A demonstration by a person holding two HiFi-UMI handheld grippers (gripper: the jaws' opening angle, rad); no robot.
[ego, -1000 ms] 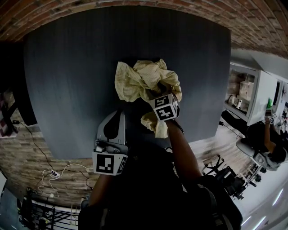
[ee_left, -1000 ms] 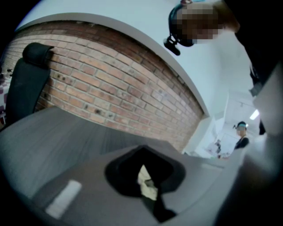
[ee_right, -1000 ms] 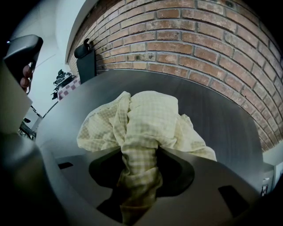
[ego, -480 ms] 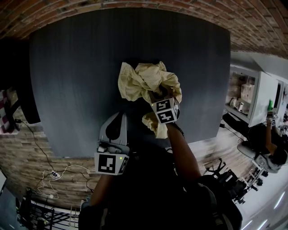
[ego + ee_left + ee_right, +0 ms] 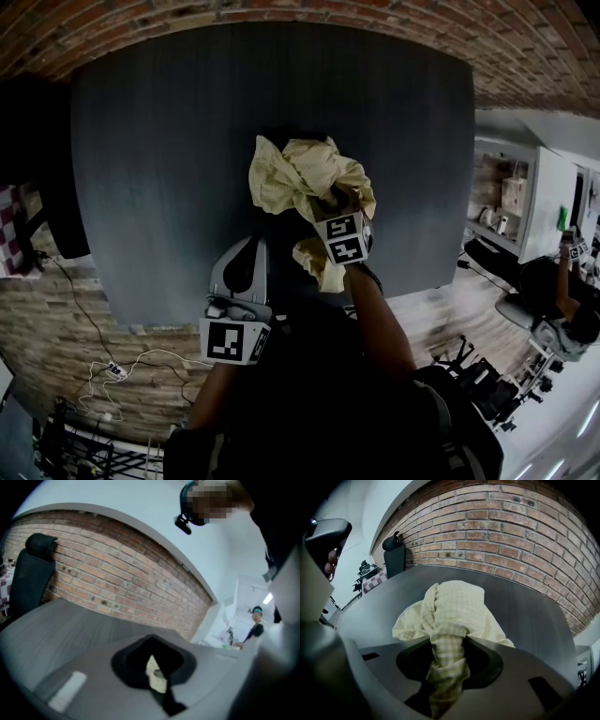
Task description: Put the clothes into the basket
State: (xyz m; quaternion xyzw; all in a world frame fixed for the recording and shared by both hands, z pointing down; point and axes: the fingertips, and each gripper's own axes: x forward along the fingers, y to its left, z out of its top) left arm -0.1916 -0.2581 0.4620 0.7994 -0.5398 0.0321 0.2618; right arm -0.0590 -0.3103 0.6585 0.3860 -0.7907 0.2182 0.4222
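Note:
A pale yellow checked cloth [image 5: 305, 173] lies bunched on the dark grey table [image 5: 169, 141], near its middle. My right gripper [image 5: 333, 199] points steeply down into the bunch. Its jaws have just been closing and are shut on a gathered fold. In the right gripper view that fold [image 5: 454, 606] runs up between the jaws of the right gripper [image 5: 447, 667], and the rest spreads over the table [image 5: 525, 606]. My left gripper [image 5: 253, 242] hovers at the table's near edge, left of the cloth and apart from it, with its jaws together. In the left gripper view a small pale scrap shows in the left gripper [image 5: 157, 677].
A brick wall [image 5: 511, 531] runs behind the table. A black chair [image 5: 33, 573] stands at the table's left end. Cables [image 5: 112, 366] lie on the floor at the near left. White shelving [image 5: 520, 197] and a seated person [image 5: 562, 309] are off to the right.
The cloth has drawn into a tighter bunch under the right gripper, its left flap pulled inward. Both grippers have risen slightly; the left one stays apart from the cloth.

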